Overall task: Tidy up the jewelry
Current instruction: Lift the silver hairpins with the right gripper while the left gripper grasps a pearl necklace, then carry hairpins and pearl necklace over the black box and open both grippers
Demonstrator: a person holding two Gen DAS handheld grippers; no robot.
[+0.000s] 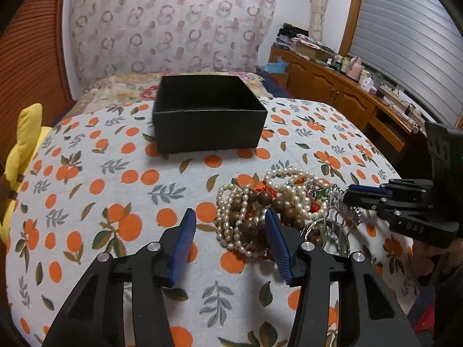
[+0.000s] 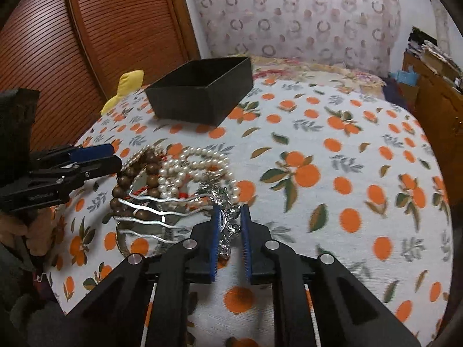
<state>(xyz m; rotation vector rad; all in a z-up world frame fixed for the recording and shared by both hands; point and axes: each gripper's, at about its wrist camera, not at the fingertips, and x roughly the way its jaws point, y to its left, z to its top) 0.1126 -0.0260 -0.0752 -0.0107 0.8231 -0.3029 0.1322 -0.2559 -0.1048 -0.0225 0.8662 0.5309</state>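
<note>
My right claw (image 2: 229,217), narrowed around the silver wavy-pronged hair comb's ornate head (image 2: 228,222), risks dragging tangled white pearl strands (image 2: 199,164) (prongs underneath); left claw (image 1: 230,222) wide

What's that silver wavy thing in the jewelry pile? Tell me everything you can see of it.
It looks like a silver metal hair comb: several long wavy prongs side by side, joined at an ornate, sparkly head. It lies flat on the orange-print cloth, its prongs reaching across the wooden beads and next to the pearl strands. The right hand-held gripper has its blue pads either side of the head, slightly apart.
</note>
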